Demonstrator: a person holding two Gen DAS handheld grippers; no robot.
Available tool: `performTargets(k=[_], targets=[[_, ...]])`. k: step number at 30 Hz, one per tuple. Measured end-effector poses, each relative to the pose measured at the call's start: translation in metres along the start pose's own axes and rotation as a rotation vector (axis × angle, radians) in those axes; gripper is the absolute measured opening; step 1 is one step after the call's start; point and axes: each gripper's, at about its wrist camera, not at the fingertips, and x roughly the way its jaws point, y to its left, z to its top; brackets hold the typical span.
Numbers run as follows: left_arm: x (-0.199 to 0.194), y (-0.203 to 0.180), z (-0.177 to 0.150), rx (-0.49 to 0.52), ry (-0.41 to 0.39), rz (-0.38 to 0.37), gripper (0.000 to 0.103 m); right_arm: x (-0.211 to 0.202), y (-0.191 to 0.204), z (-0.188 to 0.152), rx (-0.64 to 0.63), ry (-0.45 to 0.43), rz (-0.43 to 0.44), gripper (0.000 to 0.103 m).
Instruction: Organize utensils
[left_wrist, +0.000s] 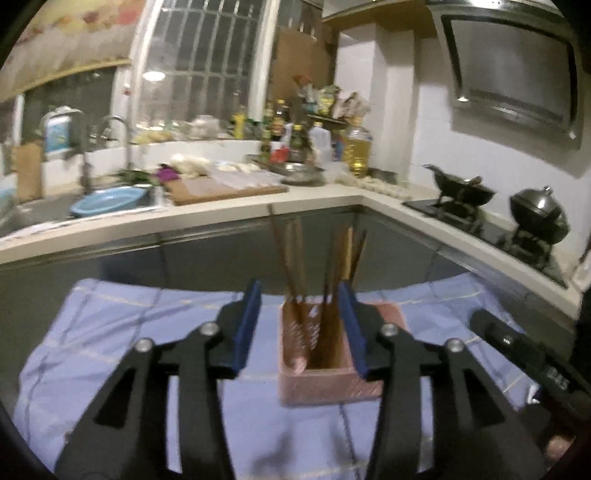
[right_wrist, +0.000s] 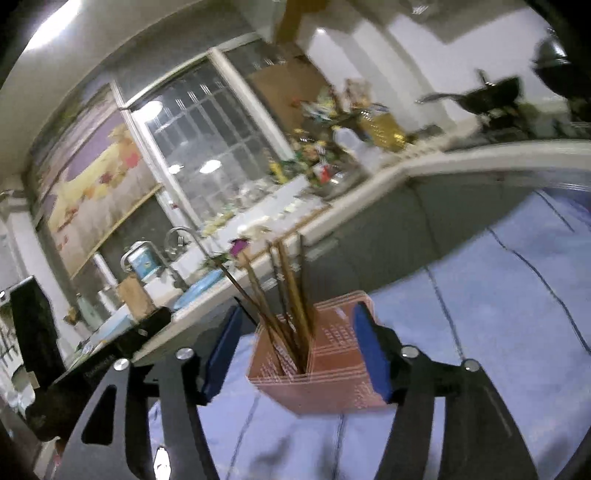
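A pink holder (left_wrist: 325, 373) stands on the blue cloth (left_wrist: 110, 332) over the tabletop, brown chopsticks (left_wrist: 295, 258) upright inside (leaning slightly). Left gripper (left_wrist: 301, 326) and right gripper (right_wrist: 295, 347) flank it, fingers released, gripping nothing.

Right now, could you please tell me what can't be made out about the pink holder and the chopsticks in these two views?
- Holder base: in the left wrist view, the pink holder has its right side covered by the left claw.
- Chopstick count: the chopsticks are motion-blurred in both views.
- Holder's far wall: hidden by the right claw in the right wrist view.
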Motion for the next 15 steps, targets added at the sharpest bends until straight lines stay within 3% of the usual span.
performTargets(k=[6,8,15], targets=[[-0.050,-0.010,-0.022,0.018,-0.013,0.066,0.058,-0.050,-0.008,-0.018,0.032,0.035,-0.063,0.074],[-0.069,-0.019,-0.029,0.052,-0.016,0.090,0.062,-0.069,-0.005,-0.022,0.046,0.010,-0.055,0.083],[-0.119,-0.039,-0.051,0.117,-0.005,0.153,0.064,-0.119,0.022,-0.037,0.012,-0.032,-0.001,0.096]])
